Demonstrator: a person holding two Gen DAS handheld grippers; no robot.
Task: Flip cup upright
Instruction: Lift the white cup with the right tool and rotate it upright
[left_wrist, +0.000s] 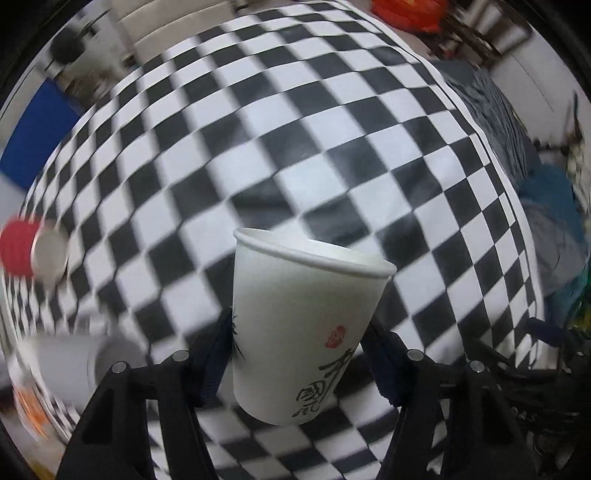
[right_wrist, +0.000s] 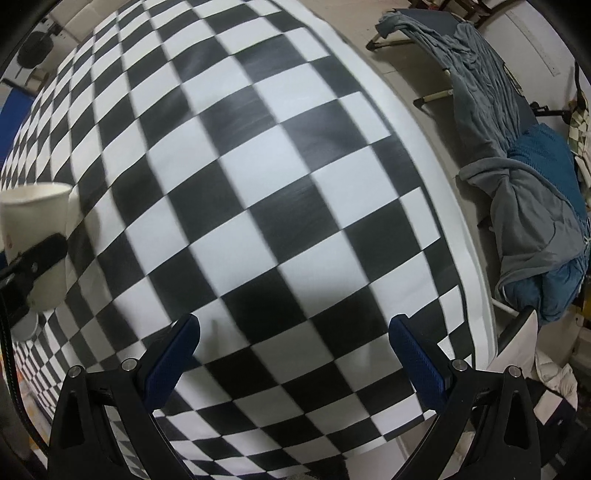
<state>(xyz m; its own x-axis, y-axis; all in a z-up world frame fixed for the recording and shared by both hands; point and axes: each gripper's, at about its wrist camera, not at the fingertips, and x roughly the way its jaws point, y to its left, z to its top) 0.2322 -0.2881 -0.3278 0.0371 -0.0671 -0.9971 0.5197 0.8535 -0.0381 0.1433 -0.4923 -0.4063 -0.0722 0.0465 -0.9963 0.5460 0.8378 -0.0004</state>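
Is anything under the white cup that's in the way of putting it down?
Nothing visible is. The left claw holds the white cup mouth-up above bare checkered cloth. The red cup lies far off to one side.

— Where is the paper cup (left_wrist: 303, 332) sitting? 
— Between the left gripper's (left_wrist: 301, 354) fingers, rim up, above the checkered table (left_wrist: 295, 129). 
— And lying around it? 
— A second cup (left_wrist: 35, 245) on its side far left, another cup (left_wrist: 85, 365) lying nearer. The right gripper (right_wrist: 293, 354) is hovering right of it all.

Both wrist views look down, close, over checkered cloth (left_wrist: 332, 147); shared: cup (right_wrist: 37, 236), probably same.
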